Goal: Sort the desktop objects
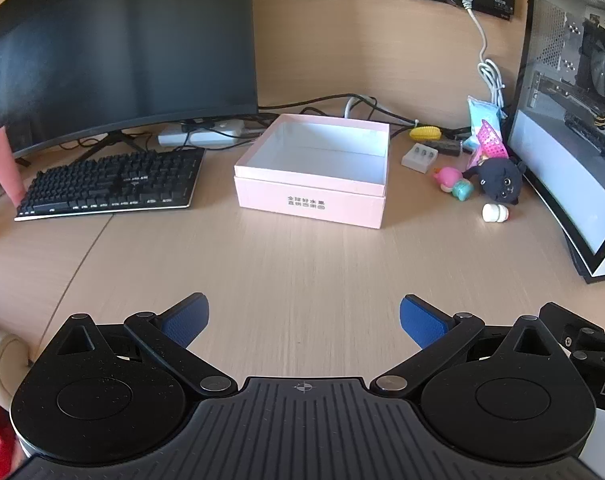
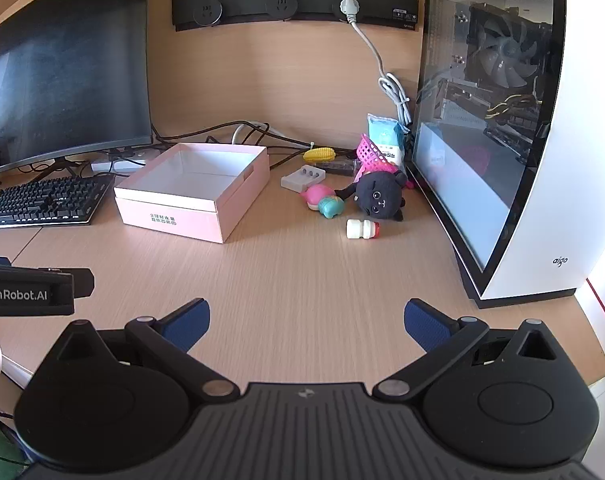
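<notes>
An open pink box (image 1: 310, 196) (image 2: 182, 216) with a white, empty inside sits mid-desk. To its right lies a cluster: a black plush toy (image 1: 498, 180) (image 2: 378, 198), a pink toy (image 2: 316, 194), a teal toy (image 1: 462, 190) (image 2: 331, 206), a small white bottle with a red cap (image 1: 495, 213) (image 2: 362, 228), a yellow corn toy (image 1: 424, 133) (image 2: 319, 155), a grey case (image 1: 419, 156) (image 2: 303, 178), a pink basket (image 2: 370, 154) and a blue packet (image 2: 386, 132). My left gripper (image 1: 304, 320) and right gripper (image 2: 306, 322) hover open over bare desk, well short of everything, with nothing between their blue pads.
A dark monitor (image 1: 118, 52) and black keyboard (image 1: 110, 182) stand at the left. A white PC case with a glass side (image 2: 502, 140) walls off the right. Cables and a power strip (image 1: 198, 136) lie behind the box. A wall socket rail (image 2: 294, 4) hangs above.
</notes>
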The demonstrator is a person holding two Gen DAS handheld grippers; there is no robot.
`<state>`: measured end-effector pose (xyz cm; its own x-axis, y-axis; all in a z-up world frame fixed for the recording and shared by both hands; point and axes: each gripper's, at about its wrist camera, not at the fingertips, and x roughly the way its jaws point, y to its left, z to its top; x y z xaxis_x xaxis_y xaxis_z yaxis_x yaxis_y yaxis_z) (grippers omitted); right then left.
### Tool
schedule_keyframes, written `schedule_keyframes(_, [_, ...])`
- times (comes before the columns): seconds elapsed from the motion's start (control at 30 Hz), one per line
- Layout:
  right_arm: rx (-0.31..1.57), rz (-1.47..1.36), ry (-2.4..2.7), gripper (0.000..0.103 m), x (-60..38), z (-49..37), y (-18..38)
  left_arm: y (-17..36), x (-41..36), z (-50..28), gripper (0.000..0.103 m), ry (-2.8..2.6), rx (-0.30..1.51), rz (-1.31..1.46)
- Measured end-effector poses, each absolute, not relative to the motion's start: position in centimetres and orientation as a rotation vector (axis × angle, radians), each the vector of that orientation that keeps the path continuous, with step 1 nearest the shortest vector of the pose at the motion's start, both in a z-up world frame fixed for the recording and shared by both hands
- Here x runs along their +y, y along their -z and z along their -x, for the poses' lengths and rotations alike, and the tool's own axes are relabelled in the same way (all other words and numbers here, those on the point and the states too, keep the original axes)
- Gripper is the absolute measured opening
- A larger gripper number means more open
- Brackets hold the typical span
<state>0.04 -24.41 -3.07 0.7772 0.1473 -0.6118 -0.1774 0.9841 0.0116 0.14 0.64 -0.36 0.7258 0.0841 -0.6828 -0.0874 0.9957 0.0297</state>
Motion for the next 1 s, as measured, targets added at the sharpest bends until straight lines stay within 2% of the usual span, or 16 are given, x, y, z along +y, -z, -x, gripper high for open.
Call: schedule_keyframes(1.0, [0.645,0.046,-0.141,0.103,-24.6,0.08,3.25,0.13,0.47,-0.23,0.103,-0.047,0.756,0.0])
